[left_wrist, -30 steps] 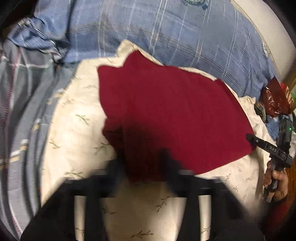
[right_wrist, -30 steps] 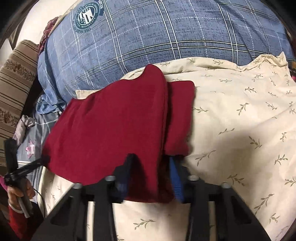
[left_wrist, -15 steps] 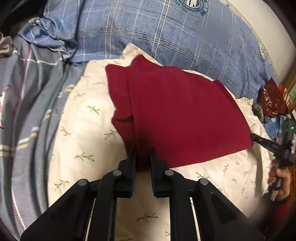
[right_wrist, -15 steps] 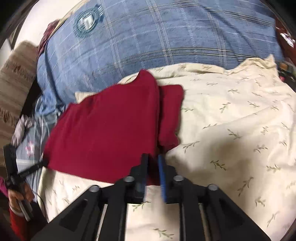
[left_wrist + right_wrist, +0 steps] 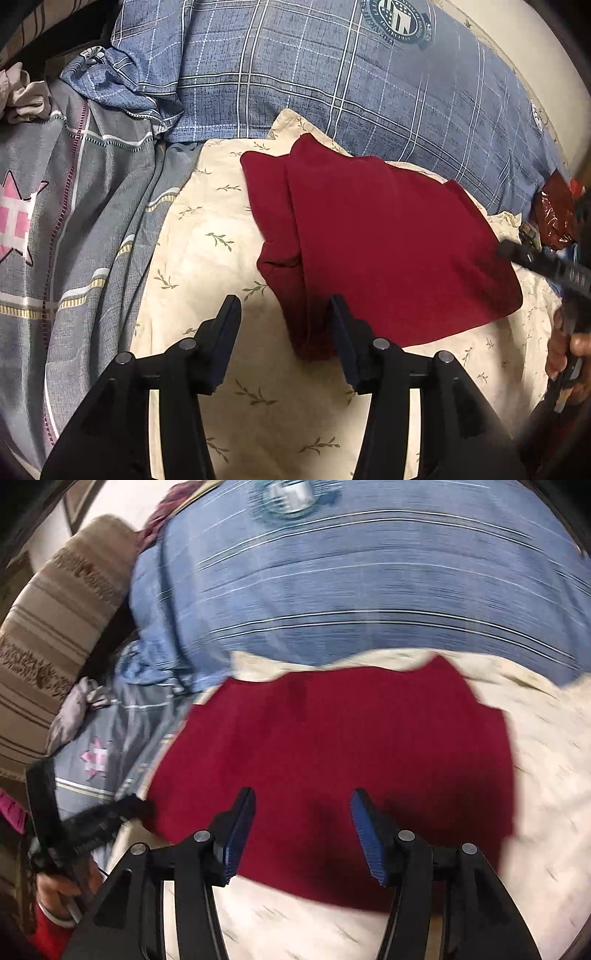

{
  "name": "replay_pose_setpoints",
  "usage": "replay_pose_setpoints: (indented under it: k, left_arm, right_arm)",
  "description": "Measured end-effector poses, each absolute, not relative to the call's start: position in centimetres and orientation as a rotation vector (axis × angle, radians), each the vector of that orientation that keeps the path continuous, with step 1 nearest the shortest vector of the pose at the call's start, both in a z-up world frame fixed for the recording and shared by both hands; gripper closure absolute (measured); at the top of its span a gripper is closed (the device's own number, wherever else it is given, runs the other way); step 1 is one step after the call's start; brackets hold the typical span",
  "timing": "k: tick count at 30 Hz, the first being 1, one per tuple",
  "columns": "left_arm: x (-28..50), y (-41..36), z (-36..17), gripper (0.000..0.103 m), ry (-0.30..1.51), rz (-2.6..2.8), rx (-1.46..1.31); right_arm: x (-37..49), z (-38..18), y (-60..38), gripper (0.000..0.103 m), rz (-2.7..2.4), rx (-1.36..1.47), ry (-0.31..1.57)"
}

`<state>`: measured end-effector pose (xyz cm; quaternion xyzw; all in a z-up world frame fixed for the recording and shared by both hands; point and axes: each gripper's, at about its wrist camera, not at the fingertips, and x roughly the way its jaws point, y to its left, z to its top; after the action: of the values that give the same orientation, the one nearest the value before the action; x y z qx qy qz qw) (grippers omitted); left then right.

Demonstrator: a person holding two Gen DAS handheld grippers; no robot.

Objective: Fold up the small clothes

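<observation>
Both my claws, left (image 5: 284, 321) and right (image 5: 303, 812), hang spread, released; red cloth (image 5: 388, 251) lies just beyond, seemingly untouched.

Left tool (image 5: 284, 317) and right tool (image 5: 302, 814) were released from the red garment (image 5: 388, 251); both now spread wide, garment left flat.

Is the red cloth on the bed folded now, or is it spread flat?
Folded, at least partly. In the left wrist view the red cloth shows one layer lying over another, with a narrow strip of the lower layer showing along its left side.
</observation>
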<state>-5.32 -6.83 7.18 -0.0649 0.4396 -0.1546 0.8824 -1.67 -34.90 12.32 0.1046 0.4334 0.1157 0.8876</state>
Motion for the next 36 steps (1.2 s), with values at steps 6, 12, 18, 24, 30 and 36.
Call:
replay_pose_setpoints:
  k: [6, 12, 18, 24, 30, 36]
  left_arm:
    - [-5.2, -7.3, 6.8, 0.055, 0.925, -0.321, -0.109]
    - [-4.8, -7.3, 6.1, 0.049, 0.946, -0.314, -0.115]
    - [-4.1, -7.0, 5.8, 0.043, 0.967, -0.316, -0.151]
    - [-3.3, -6.2, 5.4, 0.035, 0.983, -0.306, -0.219]
    - [-3.2, -6.6, 5.8, 0.035, 0.976, -0.315, -0.216]
    - [-3.4, -6.1, 6.2, 0.034, 0.943, -0.321, -0.244]
  right_arm:
    - [3.0, 10.3, -27.7, 0.049, 0.345, 0.159, 0.941]
    - [7.6, 9.3, -22.1, 0.058, 0.394, 0.065, 0.936]
    - [12.7, 8.2, -19.9, 0.058, 0.393, 0.037, 0.934]
    - [16.7, 3.9, -19.6, 0.055, 0.34, 0.091, 0.978]
    - [16.5, 3.8, -21.0, 0.051, 0.405, 0.194, 0.94]
    - [16.2, 4.1, -21.8, 0.047, 0.444, 0.258, 0.92]
